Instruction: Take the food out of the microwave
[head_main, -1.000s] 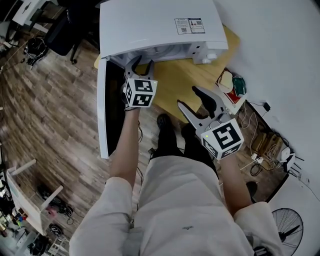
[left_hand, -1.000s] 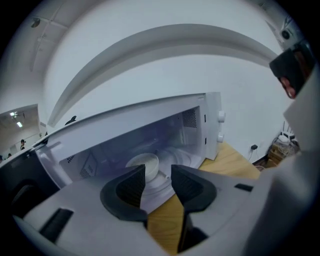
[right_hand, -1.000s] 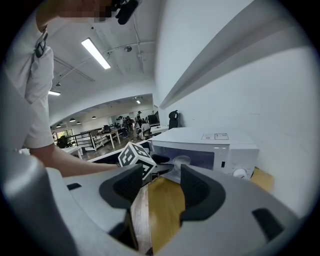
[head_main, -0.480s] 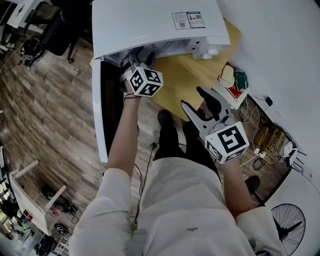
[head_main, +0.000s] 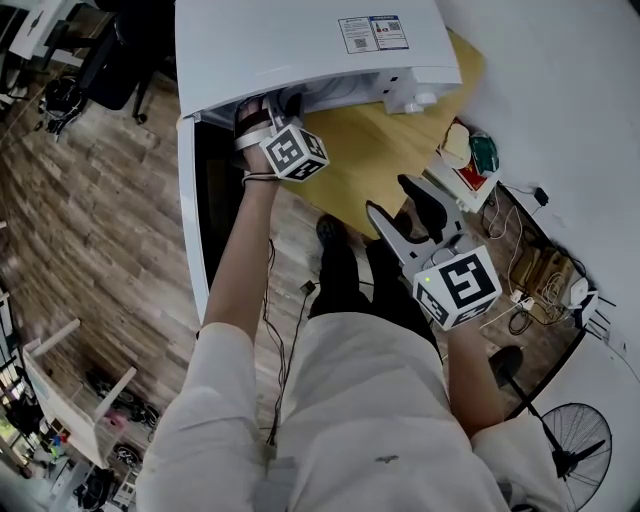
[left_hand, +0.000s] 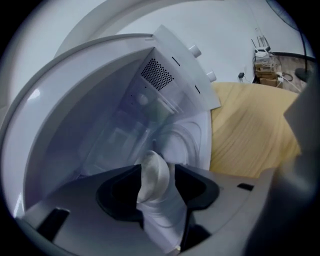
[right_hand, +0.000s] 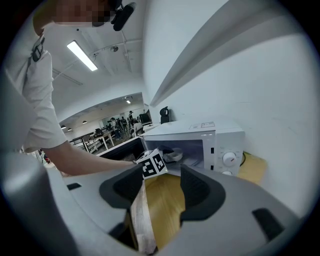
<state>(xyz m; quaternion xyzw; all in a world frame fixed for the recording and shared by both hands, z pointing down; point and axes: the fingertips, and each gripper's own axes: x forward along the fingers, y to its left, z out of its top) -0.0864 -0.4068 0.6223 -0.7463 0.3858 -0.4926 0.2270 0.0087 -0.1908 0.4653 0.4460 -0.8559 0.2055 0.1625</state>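
Observation:
The white microwave (head_main: 300, 40) stands on a wooden table (head_main: 370, 150) with its door (head_main: 190, 210) swung open to the left. My left gripper (head_main: 262, 108) reaches into the cavity. In the left gripper view the rim of a white bowl (left_hand: 155, 175) stands in the gap of the left gripper (left_hand: 156, 187). Its jaws have just been opening and I see no pad pressing on the rim. The right gripper view shows the bowl (right_hand: 173, 156) inside the cavity, behind the left gripper's marker cube (right_hand: 152, 164). My right gripper (head_main: 402, 212) hangs open and holds nothing, over the table's near edge.
The glass turntable (left_hand: 182, 145) lies under the bowl. Control knobs (right_hand: 229, 159) sit on the microwave's right front. Cables and a power strip (head_main: 520, 310) clutter the floor at right, near a fan (head_main: 575, 450). A white wall runs along the right.
My left gripper has pushed deeper into the microwave cavity and rolled, so its marker cube now shows a different face. The right gripper has barely shifted.

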